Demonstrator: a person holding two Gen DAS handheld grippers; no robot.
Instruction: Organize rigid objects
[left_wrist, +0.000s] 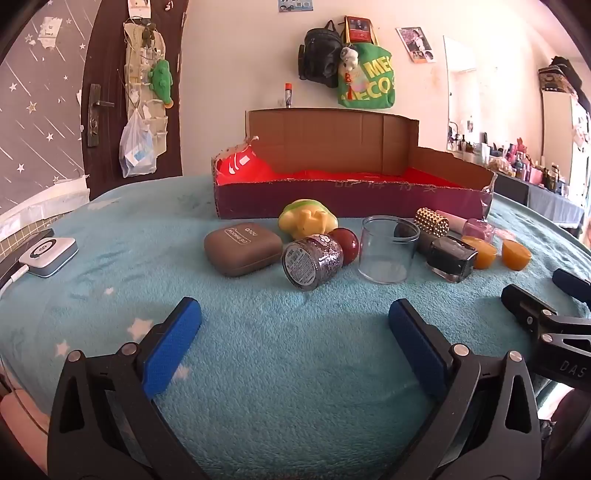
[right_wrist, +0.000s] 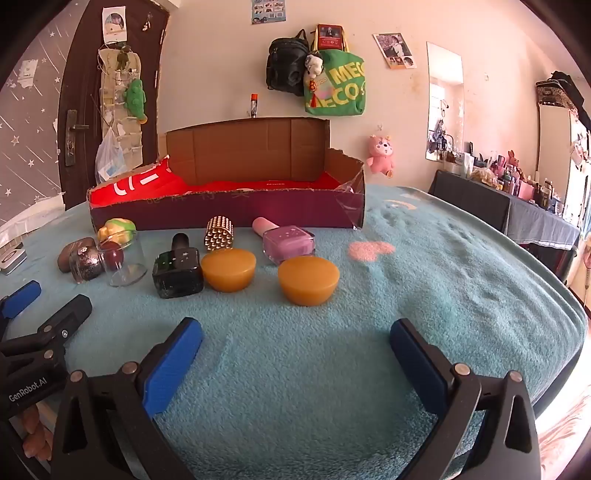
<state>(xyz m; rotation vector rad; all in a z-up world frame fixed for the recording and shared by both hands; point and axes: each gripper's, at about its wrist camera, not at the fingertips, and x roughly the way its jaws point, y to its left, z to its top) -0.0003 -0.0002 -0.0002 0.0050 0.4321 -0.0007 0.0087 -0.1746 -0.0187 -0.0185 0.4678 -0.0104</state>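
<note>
Was a lived-in home bedroom: bags (right_wrist: 317, 79) hung above the cardboard box (right_wrist: 236, 192), cluttered dresser (right_wrist: 517, 184) right of it.

— What's carrying it all?
— A teal fleece blanket (right_wrist: 424, 266). A cardboard box (right_wrist: 221, 212) lies at the far side.
— And nearer?
— Two orange pucks (right_wrist: 308, 280), nail-polish bottles (right_wrist: 290, 242), a clear cup (left_wrist: 388, 249), a brown case (left_wrist: 242, 249).

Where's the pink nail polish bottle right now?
In the right wrist view, the pink nail polish bottle lies on the blue blanket just in front of the cardboard box, between the studded gold cylinder and the nearer orange puck.
</note>
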